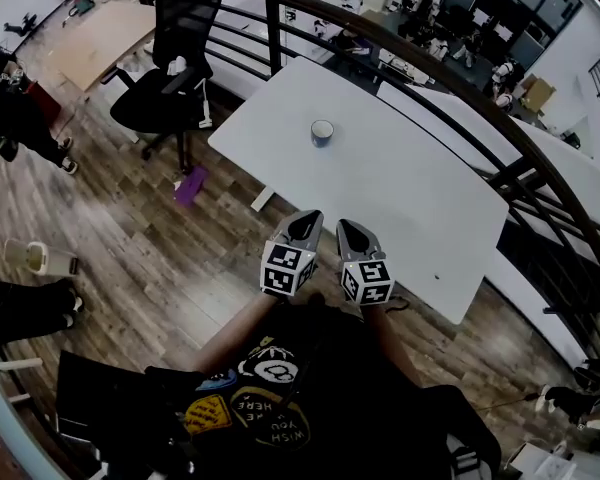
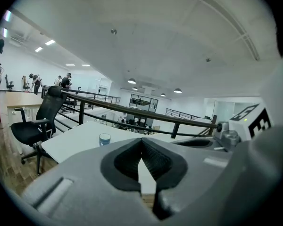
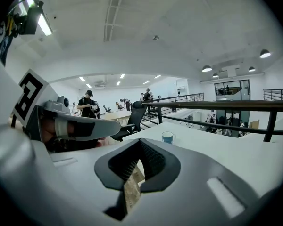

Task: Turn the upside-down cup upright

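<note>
Left gripper point(image 1: 305, 220) and right gripper point(image 1: 352, 228) are both pressed together with nothing between the jaws, side by side over the near edge of the white table point(image 1: 420, 198). The blue cup point(image 1: 322, 133) stands on the tabletop, well apart from both. A black office chair point(image 1: 175, 63) sits left of the table.

The white table point(image 1: 410, 198) gives open surface on every side of the cup point(image 1: 322, 133), which stands at twelve o'clock. A dark railing point(image 1: 440, 78) closes its far side from one to three o'clock. An office chair point(image 1: 170, 98) stands off its left end at ten o'clock.
</note>
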